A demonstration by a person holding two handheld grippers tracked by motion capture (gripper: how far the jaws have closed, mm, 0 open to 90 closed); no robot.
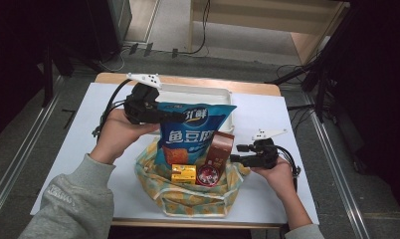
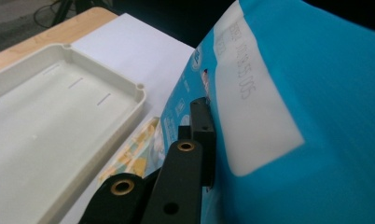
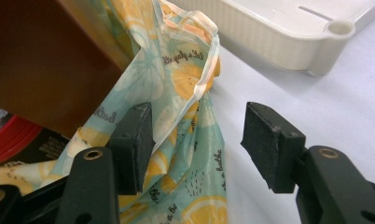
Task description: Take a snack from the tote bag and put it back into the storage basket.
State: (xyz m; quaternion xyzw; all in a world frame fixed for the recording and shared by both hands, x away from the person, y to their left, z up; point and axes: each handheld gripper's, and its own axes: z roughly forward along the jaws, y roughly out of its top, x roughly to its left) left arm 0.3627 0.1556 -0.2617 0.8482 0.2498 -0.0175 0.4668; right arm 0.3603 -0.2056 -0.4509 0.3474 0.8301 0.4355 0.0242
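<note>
Left claw (image 2: 199, 140) clamped on blue snack bag (image 2: 288, 93) above tote (image 1: 198, 194).

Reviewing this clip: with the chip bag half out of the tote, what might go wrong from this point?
1. The left tongs pinch the blue snack bag only at its side edge; the bag may slip or twist.
2. The brown box leans against that bag and might topple as it lifts.
3. The right tongs stand open beside the lemon-print tote, so nothing pins it; it could drag along.
</note>
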